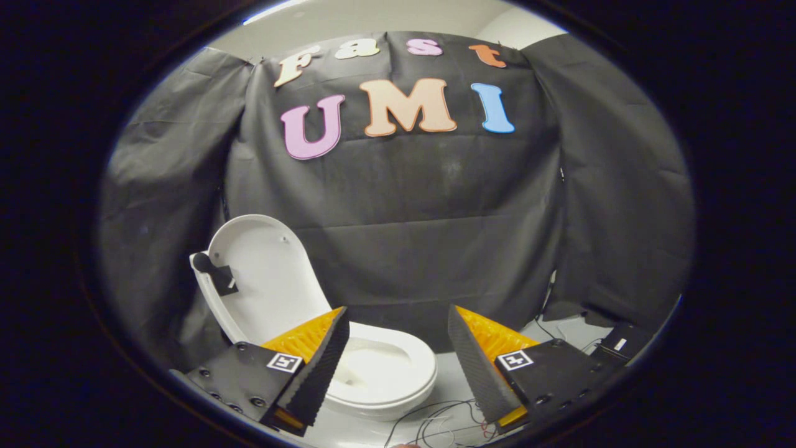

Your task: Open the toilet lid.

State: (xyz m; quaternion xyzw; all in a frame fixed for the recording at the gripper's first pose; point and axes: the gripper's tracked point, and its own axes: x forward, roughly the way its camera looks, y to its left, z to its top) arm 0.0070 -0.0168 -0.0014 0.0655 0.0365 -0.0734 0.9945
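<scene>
Standing upright against the black cloth (435, 249), the lid (267, 280) looks fully raised, so the task reads as finished or all but finished. The gripper (398, 358) hangs in front of the toilet, fingers spread wide with nothing between them; neither finger touches the lid. The bowl and seat (388, 373) sit just beyond the fingers, partly behind the left finger (320, 367), and the lid rises from the back of the bowl, leaning slightly away from it.

As a judgement, the step in hand is letting go and clearing away. What remains, if anything, is to check that the lid rests stably against the cloth, and to draw the gripper back without brushing the seat.

A small dark knob (208, 267) sticks out from the lid's edge on the side away from the bowl; what it is and how it is fixed is hard to tell. The hinge at the back of the bowl is hidden behind the left finger. Thin wires (435, 420) lie on the floor in front of the bowl, cut off below. A dark box (619, 345) sits well apart from the bowl, beyond the right finger (476, 367), its nature unclear.
</scene>
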